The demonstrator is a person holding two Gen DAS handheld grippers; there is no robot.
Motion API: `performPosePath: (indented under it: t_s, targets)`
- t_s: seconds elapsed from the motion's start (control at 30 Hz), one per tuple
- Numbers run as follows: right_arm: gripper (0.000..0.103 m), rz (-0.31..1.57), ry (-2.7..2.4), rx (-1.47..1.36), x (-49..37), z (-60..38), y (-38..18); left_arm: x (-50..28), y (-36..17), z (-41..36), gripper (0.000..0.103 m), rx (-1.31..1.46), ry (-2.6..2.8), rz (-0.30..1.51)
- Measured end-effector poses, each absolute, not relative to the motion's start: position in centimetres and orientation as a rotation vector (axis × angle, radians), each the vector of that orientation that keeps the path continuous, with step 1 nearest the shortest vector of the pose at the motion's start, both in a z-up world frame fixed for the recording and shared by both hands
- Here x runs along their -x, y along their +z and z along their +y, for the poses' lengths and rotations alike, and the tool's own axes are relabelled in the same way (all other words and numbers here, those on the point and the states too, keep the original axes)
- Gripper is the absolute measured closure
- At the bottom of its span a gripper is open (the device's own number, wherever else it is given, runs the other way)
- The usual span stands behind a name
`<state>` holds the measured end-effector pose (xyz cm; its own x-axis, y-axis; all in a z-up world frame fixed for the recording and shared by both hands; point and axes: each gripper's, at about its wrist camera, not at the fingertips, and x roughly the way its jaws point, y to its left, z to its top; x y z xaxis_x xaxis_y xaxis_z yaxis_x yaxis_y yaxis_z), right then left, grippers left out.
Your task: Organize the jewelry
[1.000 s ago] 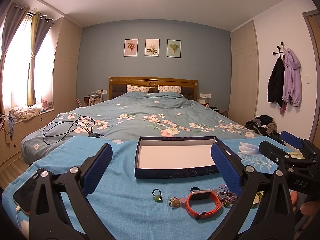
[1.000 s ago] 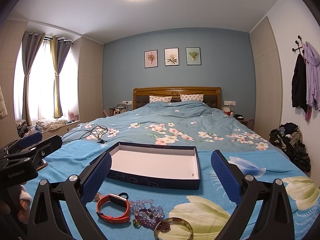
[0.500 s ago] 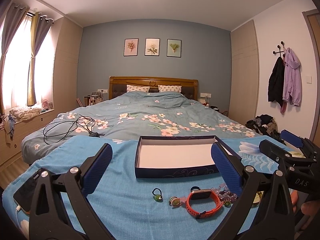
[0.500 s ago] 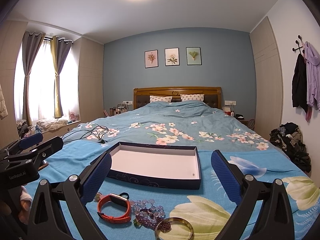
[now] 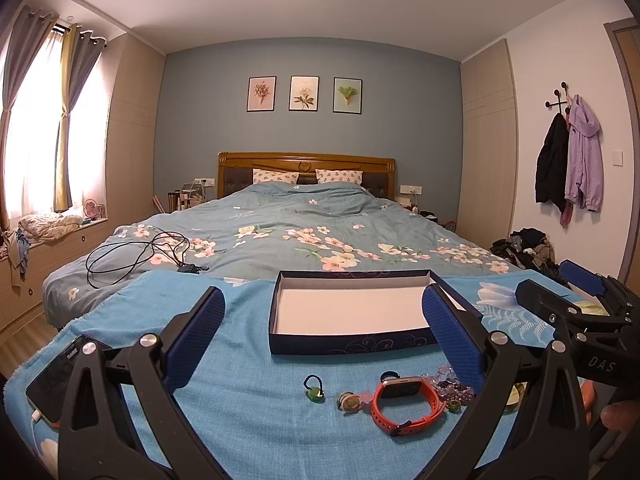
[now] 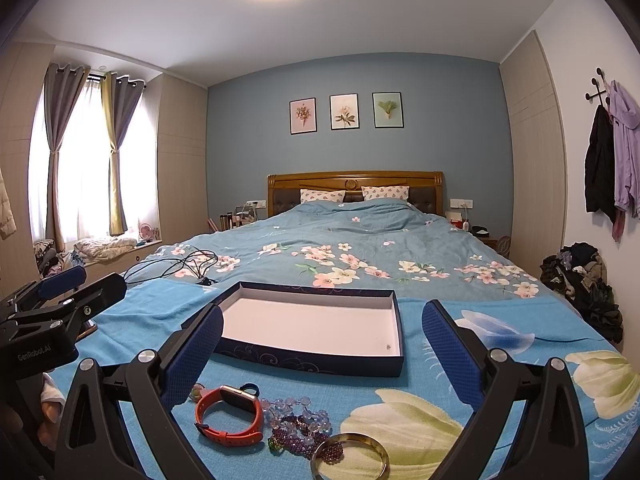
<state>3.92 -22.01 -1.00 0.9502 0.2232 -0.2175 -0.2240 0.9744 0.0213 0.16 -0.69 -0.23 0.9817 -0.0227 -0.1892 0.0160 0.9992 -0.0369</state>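
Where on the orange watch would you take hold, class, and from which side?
Grip the orange watch by its strap, not the flat face. The band stands as an open loop on the towel, so one finger of the right tongs can go inside the loop and the other outside, coming from above. Purple beads crowd its right side, so favour the left strap.

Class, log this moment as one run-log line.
stage: before first pick | left gripper: open | right gripper: open | box: nothing inside | orange watch, beads, bangle: on towel
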Motion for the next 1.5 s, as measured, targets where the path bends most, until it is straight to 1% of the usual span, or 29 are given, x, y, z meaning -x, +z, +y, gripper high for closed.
performPosePath:
  t_s: [1.5]
  targets:
    - [0.007, 0.250, 0.242, -0.007, -4.29, -22.36, -1.27, 0.21, -0.64, -0.84, 0.006, 0.031, -0.029, 0.209]
